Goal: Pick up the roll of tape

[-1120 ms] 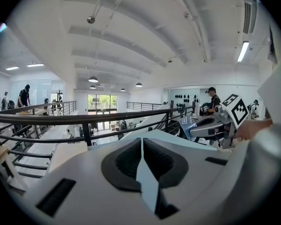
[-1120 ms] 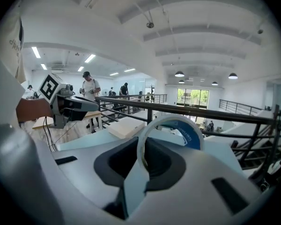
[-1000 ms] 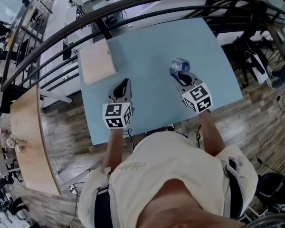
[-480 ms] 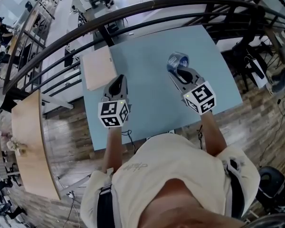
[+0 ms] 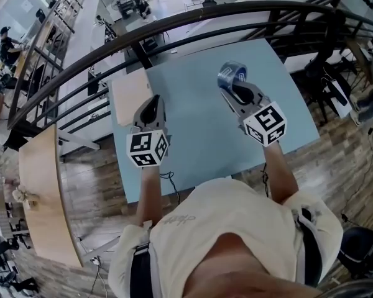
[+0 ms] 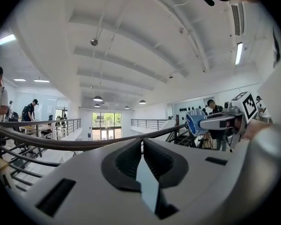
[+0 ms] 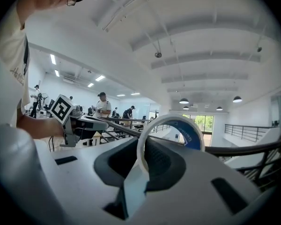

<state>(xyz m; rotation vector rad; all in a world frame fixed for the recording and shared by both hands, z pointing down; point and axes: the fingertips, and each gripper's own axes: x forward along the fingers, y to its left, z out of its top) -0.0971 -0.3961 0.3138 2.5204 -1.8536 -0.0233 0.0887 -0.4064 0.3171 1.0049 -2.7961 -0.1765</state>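
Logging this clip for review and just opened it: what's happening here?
A person is working with two handheld grippers over a light blue table. The right gripper has its jaws closed on a roll of tape, held up off the table. The left gripper is empty, jaws together. A tan board lies at the table's far left corner.

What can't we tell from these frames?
The roll of tape: lower part hidden inside the right gripper, right gripper view.
Print on its blue core: too small, all views.
The table: patch under the left gripper hidden, head view; absent from both gripper views.
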